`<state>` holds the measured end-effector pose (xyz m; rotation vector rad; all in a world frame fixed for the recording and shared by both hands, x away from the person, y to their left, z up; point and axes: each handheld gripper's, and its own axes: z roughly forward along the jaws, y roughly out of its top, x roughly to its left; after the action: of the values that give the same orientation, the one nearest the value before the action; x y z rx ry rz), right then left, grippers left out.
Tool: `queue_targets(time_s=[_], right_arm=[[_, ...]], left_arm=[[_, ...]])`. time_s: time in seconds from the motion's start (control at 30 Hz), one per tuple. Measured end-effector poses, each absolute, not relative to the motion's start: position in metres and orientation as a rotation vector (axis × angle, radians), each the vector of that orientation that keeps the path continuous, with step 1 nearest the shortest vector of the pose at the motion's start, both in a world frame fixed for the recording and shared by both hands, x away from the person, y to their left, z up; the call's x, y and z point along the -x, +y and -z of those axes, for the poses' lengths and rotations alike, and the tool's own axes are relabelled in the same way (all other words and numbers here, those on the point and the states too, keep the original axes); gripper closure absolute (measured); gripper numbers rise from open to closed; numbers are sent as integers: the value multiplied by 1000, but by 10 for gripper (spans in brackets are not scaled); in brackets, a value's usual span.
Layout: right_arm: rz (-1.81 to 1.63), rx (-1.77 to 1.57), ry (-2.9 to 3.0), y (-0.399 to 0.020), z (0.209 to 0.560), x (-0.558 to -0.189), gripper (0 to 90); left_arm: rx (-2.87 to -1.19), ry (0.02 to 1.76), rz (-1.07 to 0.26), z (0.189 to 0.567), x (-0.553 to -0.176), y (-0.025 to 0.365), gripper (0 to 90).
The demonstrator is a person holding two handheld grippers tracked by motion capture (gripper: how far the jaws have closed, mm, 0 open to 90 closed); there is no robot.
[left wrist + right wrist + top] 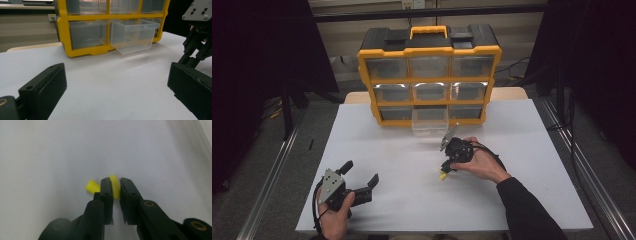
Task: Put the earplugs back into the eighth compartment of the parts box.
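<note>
a white table top (pixel 412 200) fills the middle of a dim room, with dark curtains at both sides and a yellow and black drawer cabinet (pixel 429 75) standing at its far edge. the cabinet's bottom middle drawer (pixel 430 121), a clear plastic one, is pulled partly out over the table.

the right gripper (pixel 446 170) points down at the table in front of that drawer, and its jaws stand narrow, closed on a small yellow piece (pixel 115 186). in the right gripper view the piece lies on the white surface; part of it runs up between the jaw tips along the line of the jaws, and a short stub sticks out sideways past the left jaw. whether it is one bent piece or two, i cannot tell. in the high view it shows as a yellow speck just under the gripper, near the table's middle.

the left gripper (pixel 360 176) rests low at the near left of the table, jaws wide apart with nothing between them, aimed toward the cabinet.
</note>
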<state>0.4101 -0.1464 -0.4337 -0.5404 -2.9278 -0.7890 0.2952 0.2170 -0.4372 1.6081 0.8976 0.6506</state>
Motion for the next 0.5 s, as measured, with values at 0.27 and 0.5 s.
queue_targets(time_s=[0.27,0.5], right_arm=[[854,583,-2917,-153,429,-411,811],[926,628,-2890,-157,424,-411,810]], left_arm=[[-1601,905,-645,437,-295,216,23],[-1600,903,-646,437,-295,216,23]])
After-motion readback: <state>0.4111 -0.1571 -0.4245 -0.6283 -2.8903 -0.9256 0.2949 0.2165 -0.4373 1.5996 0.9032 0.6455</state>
